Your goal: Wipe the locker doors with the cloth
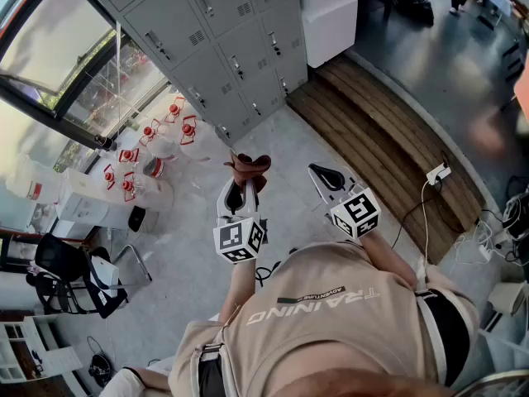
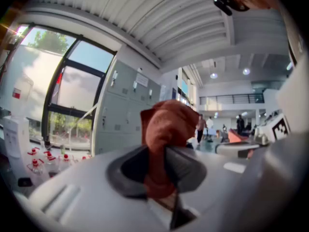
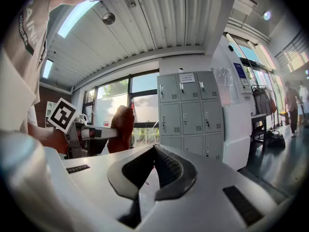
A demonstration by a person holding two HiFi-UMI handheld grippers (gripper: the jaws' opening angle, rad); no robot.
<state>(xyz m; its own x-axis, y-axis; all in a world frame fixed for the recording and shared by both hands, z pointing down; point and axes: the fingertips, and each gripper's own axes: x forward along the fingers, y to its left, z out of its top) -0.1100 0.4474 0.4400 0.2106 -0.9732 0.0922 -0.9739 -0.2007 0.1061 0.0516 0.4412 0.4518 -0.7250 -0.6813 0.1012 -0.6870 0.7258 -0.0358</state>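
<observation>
A rust-red cloth (image 1: 250, 168) is bunched up in my left gripper (image 1: 241, 188), which is shut on it and held above the floor, a few steps short of the grey lockers (image 1: 223, 40). In the left gripper view the cloth (image 2: 166, 129) stands up out of the closed jaws, with the lockers (image 2: 128, 110) behind it. My right gripper (image 1: 319, 172) hovers to the right of the left one, shut with nothing in it. In the right gripper view its jaws meet at the tip (image 3: 154, 148), the locker doors (image 3: 186, 115) stand ahead, and the cloth (image 3: 121, 128) shows at the left.
Several red-capped bottles (image 1: 149, 139) stand on the floor by the window, left of the lockers. A white cabinet (image 1: 329, 15) adjoins the lockers on the right. A wooden platform (image 1: 372, 131) with a power strip (image 1: 438, 172) lies to the right. A black chair (image 1: 66, 275) stands at the left.
</observation>
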